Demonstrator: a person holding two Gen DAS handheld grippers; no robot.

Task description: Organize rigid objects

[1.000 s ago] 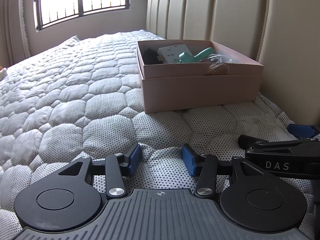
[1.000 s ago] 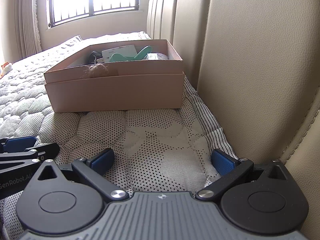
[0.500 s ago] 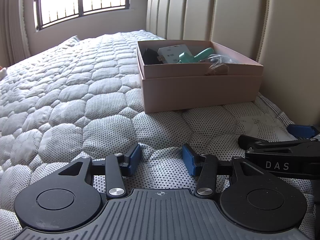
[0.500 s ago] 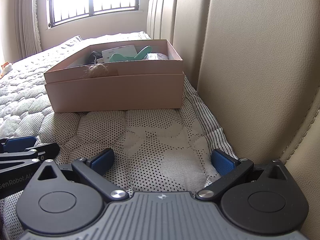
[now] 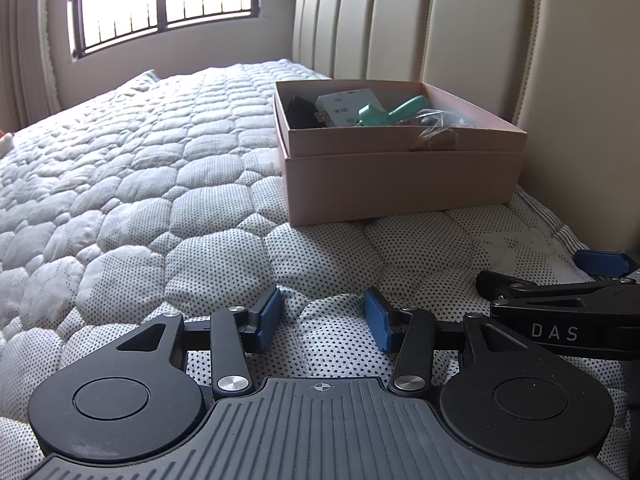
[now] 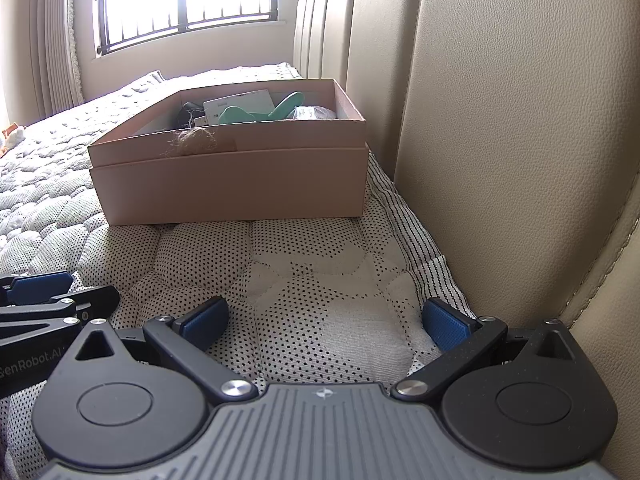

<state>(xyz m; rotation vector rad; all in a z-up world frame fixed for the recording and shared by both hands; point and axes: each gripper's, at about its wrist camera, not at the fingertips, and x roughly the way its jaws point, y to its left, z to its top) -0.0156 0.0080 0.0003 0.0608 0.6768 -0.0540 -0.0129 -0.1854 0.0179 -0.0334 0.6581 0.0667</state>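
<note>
A pink cardboard box (image 5: 404, 178) stands on the bed by the headboard; it also shows in the right wrist view (image 6: 232, 184). Inside lie a teal tool (image 5: 394, 114), a white card (image 5: 346, 106), a black item (image 5: 300, 110) and a clear bag (image 5: 444, 118). A tuft of brown fibre (image 6: 192, 140) hangs over the near rim. My left gripper (image 5: 322, 316) is open and empty, low over the mattress short of the box. My right gripper (image 6: 324, 320) is open wide and empty, beside it on the right.
The quilted mattress (image 5: 120, 168) stretches left toward a window (image 5: 164, 0). The padded beige headboard (image 6: 520, 120) rises close on the right. A small orange-and-white object (image 6: 12, 134) lies at the far left edge of the bed.
</note>
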